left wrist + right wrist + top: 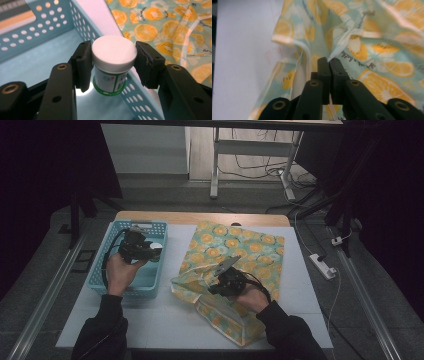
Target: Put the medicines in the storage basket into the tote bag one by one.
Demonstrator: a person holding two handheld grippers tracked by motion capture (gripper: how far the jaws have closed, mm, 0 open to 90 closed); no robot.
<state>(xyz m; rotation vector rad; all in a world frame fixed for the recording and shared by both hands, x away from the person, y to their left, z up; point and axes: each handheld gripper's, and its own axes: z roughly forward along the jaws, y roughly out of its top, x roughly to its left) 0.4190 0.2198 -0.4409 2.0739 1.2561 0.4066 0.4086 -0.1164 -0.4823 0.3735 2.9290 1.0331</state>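
Nearest, the right tongs are clamped tight on the bag rim, on the bench; lift it to hold the mouth wide. Farther off, the left tongs grip the jar by its lid above the basket. Carry it level, lower it squarely.

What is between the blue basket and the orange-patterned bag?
In the high view, a bare strip of white table lies between the blue basket and the orange-patterned bag. Nothing sits on that strip.
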